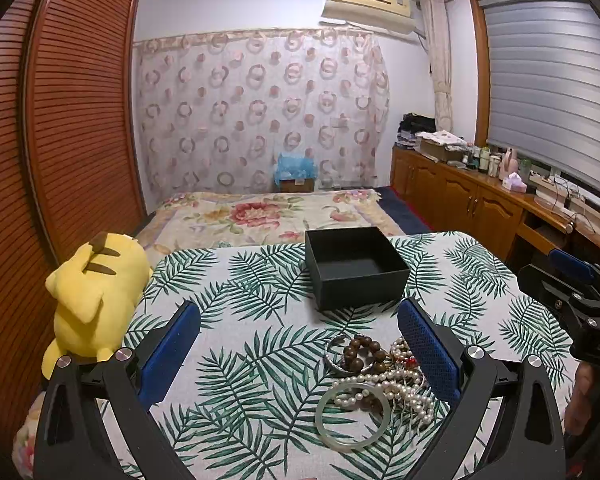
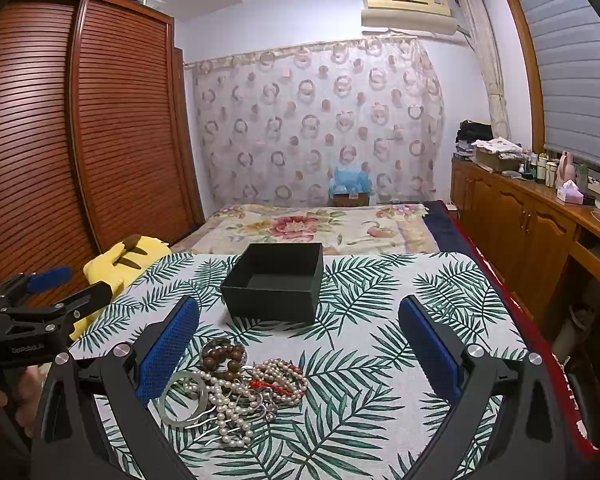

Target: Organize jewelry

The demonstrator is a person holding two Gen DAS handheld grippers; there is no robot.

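Now hovering over a palm-leaf tablecloth (image 1: 244,400): left gripper (image 1: 298,356) and right gripper (image 2: 300,354), both with jaws spread wide and nothing between the blue pads. Heaped on the cloth near the front edge, a jewelry pile (image 2: 236,392): pearl strands (image 1: 396,390), a brown wooden-bead bracelet (image 1: 360,354), a pale green jade bangle (image 1: 354,416), a silver bangle (image 1: 336,354). Just behind the heap, a black open box (image 2: 276,280), apart from it. Beside the table's left edge, a yellow plush toy (image 1: 96,292).
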